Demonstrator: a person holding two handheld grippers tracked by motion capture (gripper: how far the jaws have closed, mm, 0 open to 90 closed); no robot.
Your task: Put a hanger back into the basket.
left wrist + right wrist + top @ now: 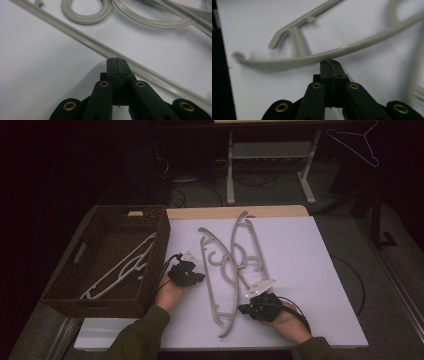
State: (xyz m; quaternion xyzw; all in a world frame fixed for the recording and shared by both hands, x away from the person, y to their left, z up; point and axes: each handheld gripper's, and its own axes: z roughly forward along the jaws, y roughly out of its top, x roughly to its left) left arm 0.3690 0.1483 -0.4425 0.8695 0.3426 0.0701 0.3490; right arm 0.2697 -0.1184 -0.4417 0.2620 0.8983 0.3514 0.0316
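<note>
Hangers (227,265) lie crossed on the white worktop (310,270), beside the basket (160,245). Left hand-held gripper (117,60) clenched at a hanger bar, nothing visibly between the jaws; right hand-held gripper (330,61) likewise. Likely light, stiff, slick plastic; grip mid-bar.

Hangers (227,265) mid-table; basket (100,292) blocking left.
</note>
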